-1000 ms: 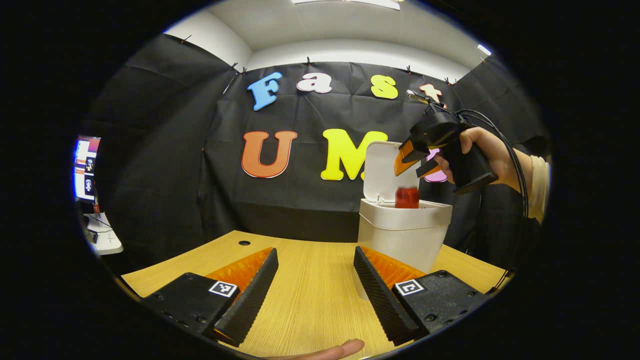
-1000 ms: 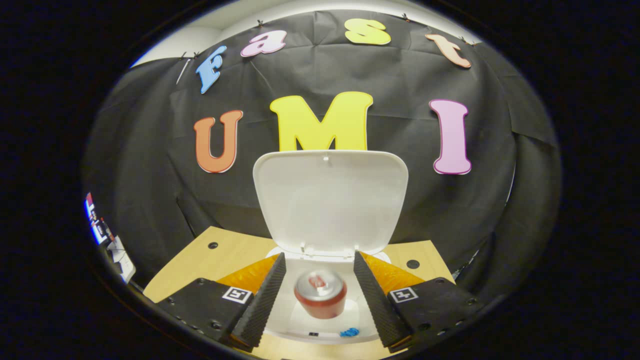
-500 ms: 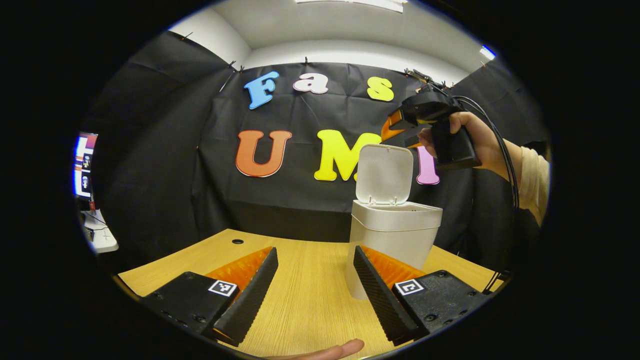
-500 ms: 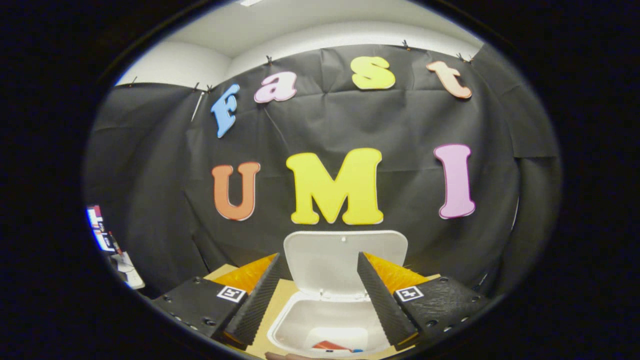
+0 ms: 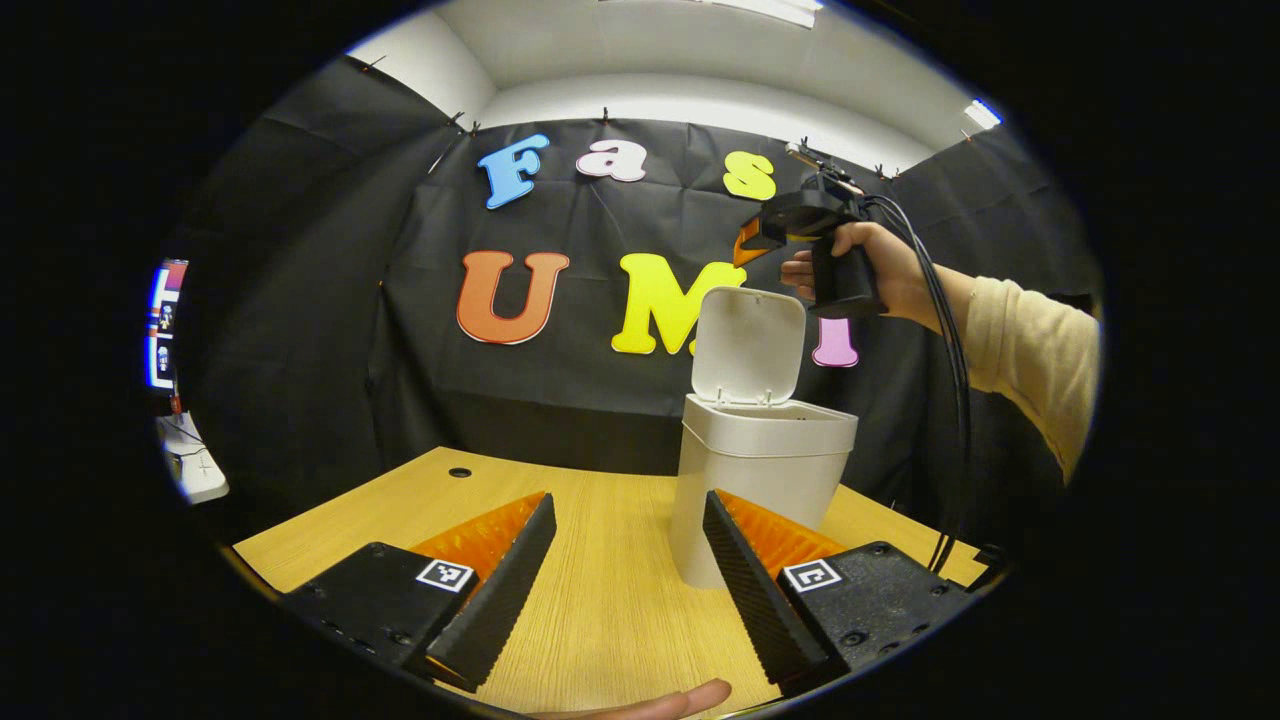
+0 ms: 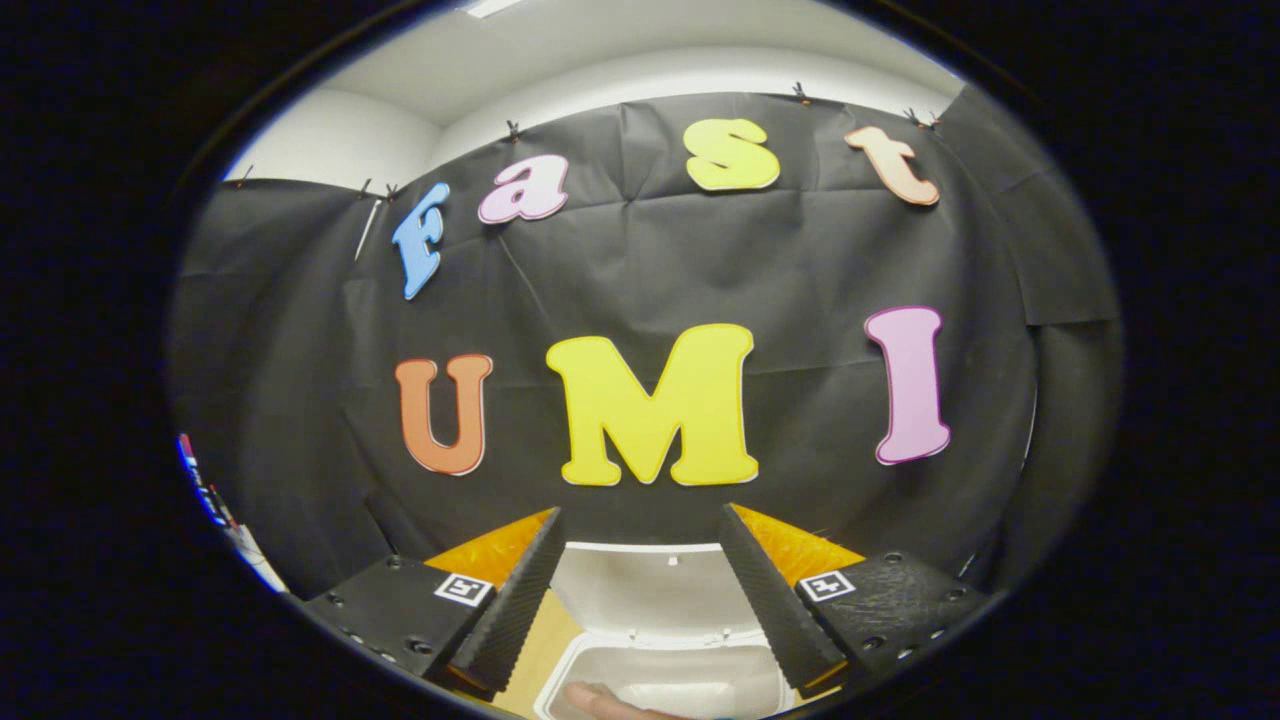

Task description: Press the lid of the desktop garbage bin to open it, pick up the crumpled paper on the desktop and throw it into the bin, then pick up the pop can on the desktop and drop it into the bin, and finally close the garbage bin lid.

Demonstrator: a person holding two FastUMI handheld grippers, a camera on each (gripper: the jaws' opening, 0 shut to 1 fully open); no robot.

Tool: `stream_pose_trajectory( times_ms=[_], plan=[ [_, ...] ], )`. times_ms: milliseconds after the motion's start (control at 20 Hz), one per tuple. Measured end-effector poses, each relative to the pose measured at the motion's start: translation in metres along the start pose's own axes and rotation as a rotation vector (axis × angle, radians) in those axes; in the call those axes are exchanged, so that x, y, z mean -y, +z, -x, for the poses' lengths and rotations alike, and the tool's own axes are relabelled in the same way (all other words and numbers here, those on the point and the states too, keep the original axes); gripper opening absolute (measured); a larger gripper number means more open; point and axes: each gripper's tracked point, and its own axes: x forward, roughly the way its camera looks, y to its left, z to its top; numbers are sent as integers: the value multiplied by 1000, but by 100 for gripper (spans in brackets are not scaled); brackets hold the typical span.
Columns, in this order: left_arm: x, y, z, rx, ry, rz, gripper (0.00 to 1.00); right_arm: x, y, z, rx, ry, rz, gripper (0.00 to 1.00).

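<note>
The white garbage bin point(image 5: 762, 480) stands on the wooden table point(image 5: 600, 600) with its lid point(image 5: 748, 345) upright and open. My left gripper point(image 5: 625, 525) hovers low over the table, open and holding nothing, with the bin just ahead of its right finger. A hand holds my right gripper point(image 5: 748, 243) in the air above the lid's top edge. In the right gripper view, my right gripper point(image 6: 640, 535) is open with nothing between its fingers. Below it lie the lid point(image 6: 650, 595) and the bin's open mouth point(image 6: 690, 680).
A screen point(image 5: 165, 325) and a white object point(image 5: 195, 470) sit at the far left beyond the table. The table has a cable hole point(image 5: 460, 471) near its back edge. A black cable point(image 5: 950, 400) hangs from the right gripper. A fingertip point(image 5: 660, 700) shows at the bottom edge.
The red can fell from the open right gripper into the bin and went out of sight. The right gripper then rose above the lid and tipped up toward the wall.
</note>
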Motion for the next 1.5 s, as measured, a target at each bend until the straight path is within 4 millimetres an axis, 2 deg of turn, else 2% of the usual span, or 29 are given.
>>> stream_pose_trajectory(
  times_ms=[50,100,200,250,300,350,450,650,750,800,850,950,1000,1050,1150,1250,1350,1400,1500],
  plan=[
    [3,5,1,10,-14,-1,96,3,1,-7,-2,-12,8,92],
    [4,7,2,23,-21,1,100,5,0,-14,-10,-16,1,92],
    [-1,9,4,29,-21,-2,96,5,-7,-28,-29,-28,-31,95],
    [-7,10,5,28,-9,-2,96,6,-12,-35,-51,-36,-30,92],
    [-15,11,6,36,7,-1,96,10,-15,-40,-67,-53,-12,95],
    [-22,15,6,46,21,4,96,15,-20,-46,-83,-78,10,92],
    [-29,16,6,46,40,14,96,16,-22,-47,-71,-68,11,96],
    [-44,9,4,27,93,-32,97,12,-26,-32,-40,-47,24,98],
    [-43,11,7,32,95,-52,97,13,-30,-20,-53,-50,19,97],
    [-40,12,8,32,87,-53,97,11,-33,-13,-60,-47,24,100],
    [-40,12,9,33,87,-53,97,10,-37,-8,-71,-44,23,97],
    [-49,13,9,29,116,-61,97,12,-60,-1,-153,-49,9,97],
    [-49,13,9,29,120,-65,100,14,-78,5,-237,-51,12,96],
    [-49,14,8,32,118,-67,97,23,-99,7,-303,-88,35,96],
    [-49,12,8,29,123,-62,97,23,-136,19,-381,-69,-19,99],
    [-49,10,7,24,131,-84,97,26,-171,32,-474,-42,-80,98],
    [-49,12,5,29,139,-105,97,32,-198,35,-520,-24,-123,97],
    [-50,10,3,27,142,-111,96,34,-204,35,-527,-7,-138,94],
    [-49,7,1,18,144,-116,96,37,-203,35,-490,12,-168,94]
  ],
)
